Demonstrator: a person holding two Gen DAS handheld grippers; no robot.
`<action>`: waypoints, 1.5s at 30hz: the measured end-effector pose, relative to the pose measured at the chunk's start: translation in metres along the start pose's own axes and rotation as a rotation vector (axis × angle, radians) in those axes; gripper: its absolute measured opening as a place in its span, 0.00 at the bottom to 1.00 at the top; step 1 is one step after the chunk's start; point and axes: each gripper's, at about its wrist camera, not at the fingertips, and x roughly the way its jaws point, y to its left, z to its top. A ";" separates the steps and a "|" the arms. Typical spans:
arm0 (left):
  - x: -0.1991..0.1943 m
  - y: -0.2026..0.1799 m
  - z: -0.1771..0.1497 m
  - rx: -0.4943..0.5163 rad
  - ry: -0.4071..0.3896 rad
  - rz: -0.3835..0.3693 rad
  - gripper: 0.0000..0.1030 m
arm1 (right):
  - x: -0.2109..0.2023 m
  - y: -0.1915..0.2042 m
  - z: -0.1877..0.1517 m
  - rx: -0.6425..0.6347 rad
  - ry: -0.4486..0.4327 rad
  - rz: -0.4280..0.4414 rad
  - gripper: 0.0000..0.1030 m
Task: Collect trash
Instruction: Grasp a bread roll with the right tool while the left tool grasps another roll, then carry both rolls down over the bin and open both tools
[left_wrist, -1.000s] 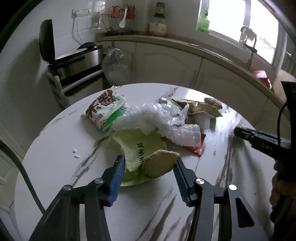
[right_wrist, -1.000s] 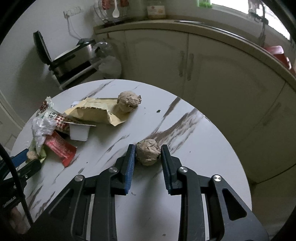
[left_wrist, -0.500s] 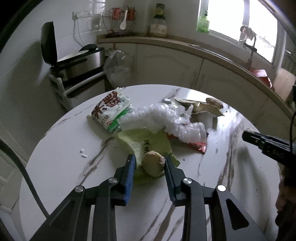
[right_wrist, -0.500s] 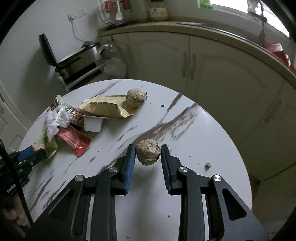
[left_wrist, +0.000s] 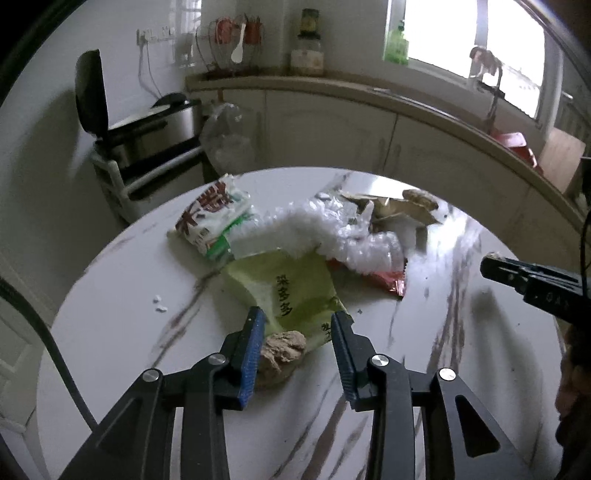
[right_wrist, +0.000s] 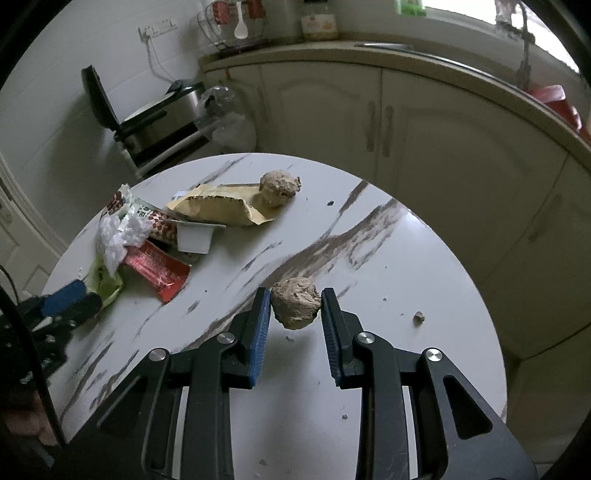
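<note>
In the left wrist view a brown crumpled lump (left_wrist: 282, 349) rests against the left blue pad of my left gripper (left_wrist: 299, 317). Its jaws are opening, and the right pad stands clear of the lump. Just beyond lies a green wrapper (left_wrist: 291, 288). My right gripper (right_wrist: 295, 295) is shut on a second brown lump (right_wrist: 295, 304), held a little above the round marble table (right_wrist: 406, 258). A third lump (right_wrist: 279, 186) sits on a tan paper bag (right_wrist: 221, 208) at the far side. Both lumps in the grippers are partly hidden by the pads.
The table (left_wrist: 110, 332) also carries crumpled clear plastic (left_wrist: 332, 229), a white and green packet (left_wrist: 210, 218), a red wrapper (left_wrist: 388, 280) and a white cup (right_wrist: 195, 238). My right gripper's tip (left_wrist: 491, 264) shows at right. Cabinets (right_wrist: 406, 129) and a cooker (left_wrist: 147, 136) stand behind.
My left gripper closed around its lump, then its jaws parted and the lump slid back against the left pad. The right gripper raised its lump off the table, leaving a crumb.
</note>
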 end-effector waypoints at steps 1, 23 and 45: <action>-0.001 0.001 0.000 -0.006 -0.003 0.000 0.32 | 0.000 -0.001 0.001 0.000 0.001 0.000 0.25; -0.005 0.029 -0.020 -0.079 0.043 -0.057 0.19 | 0.001 0.009 -0.009 -0.004 0.016 0.008 0.25; -0.068 -0.106 -0.015 0.120 -0.031 -0.159 0.19 | -0.092 -0.050 -0.051 0.094 -0.105 0.086 0.25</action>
